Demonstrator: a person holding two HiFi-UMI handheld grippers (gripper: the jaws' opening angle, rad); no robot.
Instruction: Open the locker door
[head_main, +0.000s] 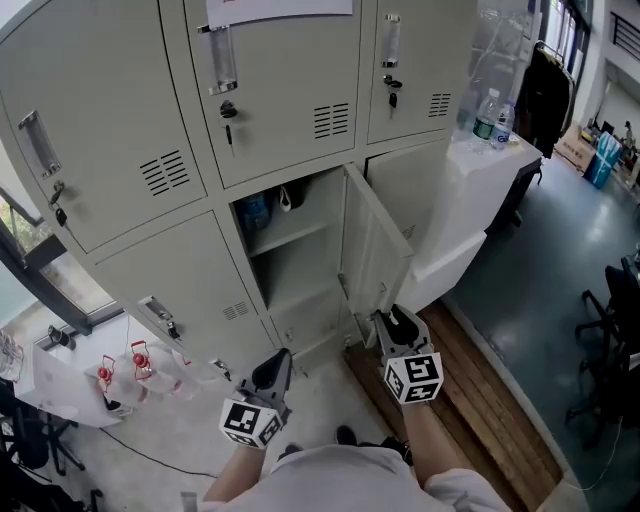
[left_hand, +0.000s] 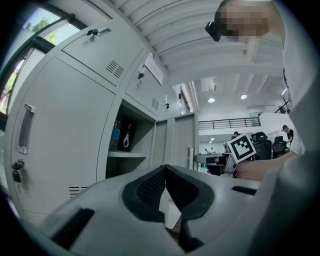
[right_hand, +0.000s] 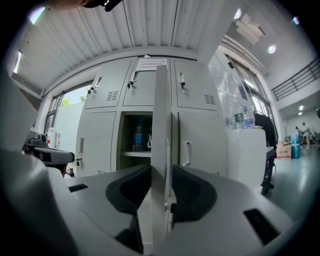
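Right gripper (right_hand: 161, 186) jaws stand partly apart, clamped on the free edge of the locker door (right_hand: 161, 120), low near its bottom corner. Left gripper (left_hand: 165, 171) jaws meet at the tips and hold nothing. The door stands swung well out from the lower middle compartment of the locker bank (head_main: 120, 120). It looks like thin painted steel: stiff, light, free-swinging and probably slick, so a square grip across that edge suits best.
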